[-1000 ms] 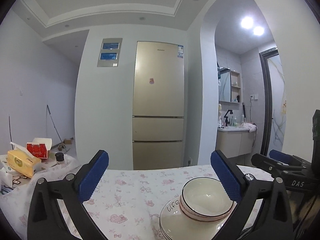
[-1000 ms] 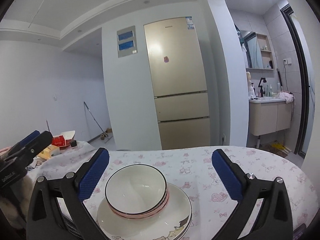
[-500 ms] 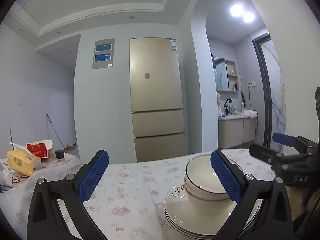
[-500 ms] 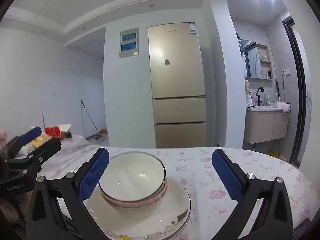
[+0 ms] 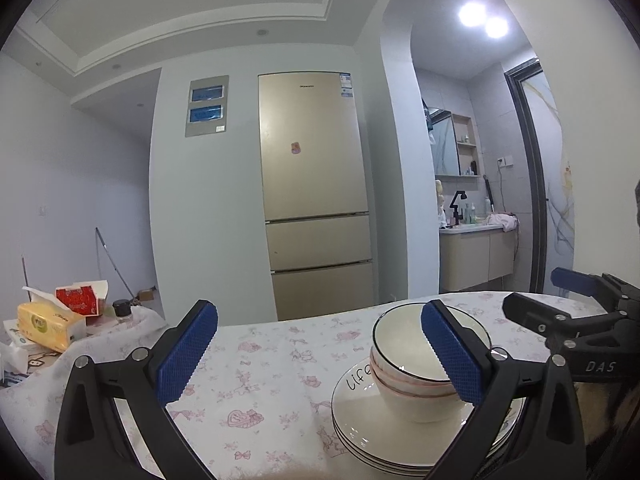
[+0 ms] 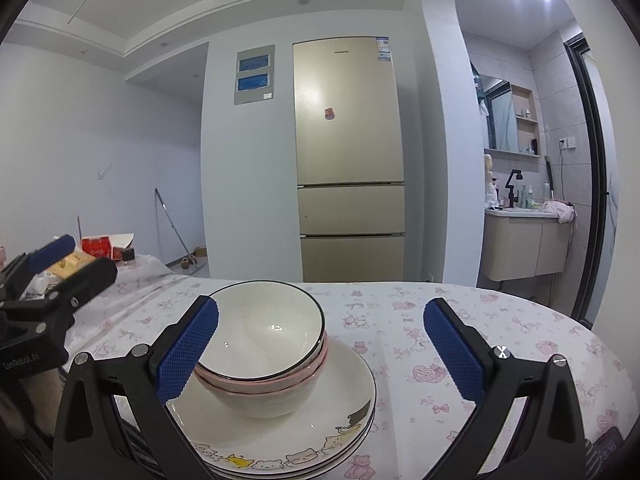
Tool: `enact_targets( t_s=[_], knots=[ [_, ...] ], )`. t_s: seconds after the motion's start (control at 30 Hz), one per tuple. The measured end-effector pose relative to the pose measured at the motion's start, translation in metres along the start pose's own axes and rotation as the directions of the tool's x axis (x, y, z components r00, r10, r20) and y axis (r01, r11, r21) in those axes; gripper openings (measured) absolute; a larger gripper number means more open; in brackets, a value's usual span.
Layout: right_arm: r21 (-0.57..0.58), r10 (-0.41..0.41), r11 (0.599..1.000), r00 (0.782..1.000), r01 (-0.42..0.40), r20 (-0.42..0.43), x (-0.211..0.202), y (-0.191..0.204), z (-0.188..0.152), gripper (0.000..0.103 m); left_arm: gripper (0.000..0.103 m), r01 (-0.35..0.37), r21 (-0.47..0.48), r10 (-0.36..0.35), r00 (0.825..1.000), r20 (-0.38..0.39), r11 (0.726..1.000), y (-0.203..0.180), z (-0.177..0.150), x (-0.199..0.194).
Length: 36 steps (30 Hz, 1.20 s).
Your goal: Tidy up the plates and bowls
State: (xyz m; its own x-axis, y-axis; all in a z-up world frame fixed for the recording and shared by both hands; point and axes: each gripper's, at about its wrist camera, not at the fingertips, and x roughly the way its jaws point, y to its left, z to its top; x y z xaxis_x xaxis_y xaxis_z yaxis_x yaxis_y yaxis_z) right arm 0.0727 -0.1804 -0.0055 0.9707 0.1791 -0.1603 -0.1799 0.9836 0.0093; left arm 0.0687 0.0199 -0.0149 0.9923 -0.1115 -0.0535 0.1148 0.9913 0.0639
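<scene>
Where the round table under its white cloth with pink prints (image 6: 460, 320) fills the lower part of both views, a stack of white ceramic plates (image 6: 344, 412) sits on it, the landmark for everything else. Nested cream bowls with pink and black rims (image 6: 264, 344) stand upright on top of the plates, toward the stack's left half in the right wrist view.

The left gripper (image 5: 320, 356) — black frame, blue textured pads — hangs with its fingers spread wide and nothing between them; its right pad (image 5: 452, 356) overlaps the bowls in view, but contact cannot be told. The right gripper (image 6: 320, 352) is likewise spread wide, gripping nothing, its left pad (image 6: 188, 348) in front of the bowls' left side; again contact cannot be told.

Beyond the plate stack, past the table's far edge, stands a tall gold three-door refrigerator (image 6: 348, 160). Left of the stack, well apart, lie a yellow tissue pack (image 5: 48, 326) and a red-and-white carton (image 5: 80, 298). Right of the stack — through an arched opening — a beige bathroom vanity (image 6: 524, 244).
</scene>
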Motion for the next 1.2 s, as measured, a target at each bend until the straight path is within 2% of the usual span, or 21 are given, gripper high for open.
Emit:
enact_targets(
  t_s=[1.2],
  knots=[
    [-0.024, -0.012, 1.0, 1.0, 0.012, -0.01, -0.0001, 0.0066, -0.0022, 0.103, 0.103, -0.035, -0.014, 0.034, 0.999, -0.023, 0.999, 0.0054, -0.0044, 0.0054]
  ],
)
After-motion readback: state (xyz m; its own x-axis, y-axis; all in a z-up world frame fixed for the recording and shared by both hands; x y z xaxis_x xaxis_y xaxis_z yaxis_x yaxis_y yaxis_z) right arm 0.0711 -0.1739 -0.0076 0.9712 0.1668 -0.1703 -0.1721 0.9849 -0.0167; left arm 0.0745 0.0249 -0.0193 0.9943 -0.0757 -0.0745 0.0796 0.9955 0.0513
